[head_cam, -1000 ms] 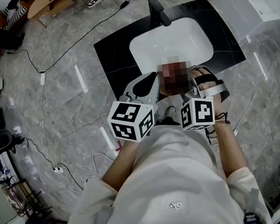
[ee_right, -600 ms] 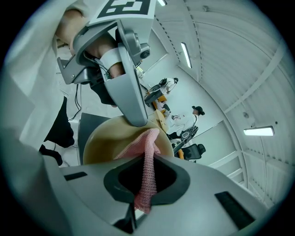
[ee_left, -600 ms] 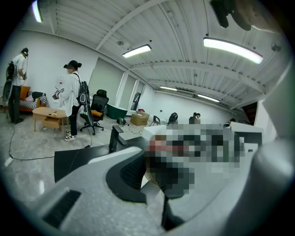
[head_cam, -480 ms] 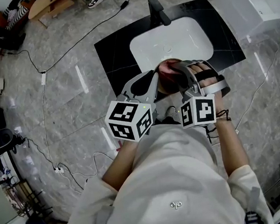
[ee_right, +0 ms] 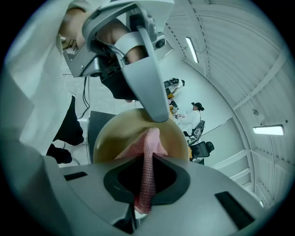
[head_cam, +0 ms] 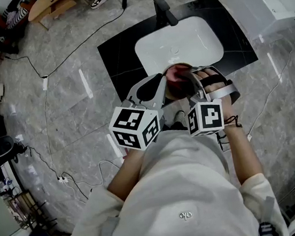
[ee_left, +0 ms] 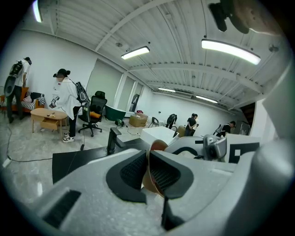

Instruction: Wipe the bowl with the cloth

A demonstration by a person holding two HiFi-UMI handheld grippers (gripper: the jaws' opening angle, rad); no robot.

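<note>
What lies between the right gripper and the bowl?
The pink cloth: the right gripper pinches it and it reaches into the bowl, seen in the right gripper view.

Bowl (head_cam: pixel 176 78) mostly hidden (head view)

The bowl (head_cam: pixel 176 76) is over the near edge of the sink (head_cam: pixel 178 43), between the left tongs (ee_left: pixel 148 168) and right tongs (ee_right: pixel 146 184). The cloth (ee_right: pixel 150 143) lies in it. The faucet (head_cam: pixel 164 11) stands behind the sink on the worktop (head_cam: pixel 118 59).
</note>
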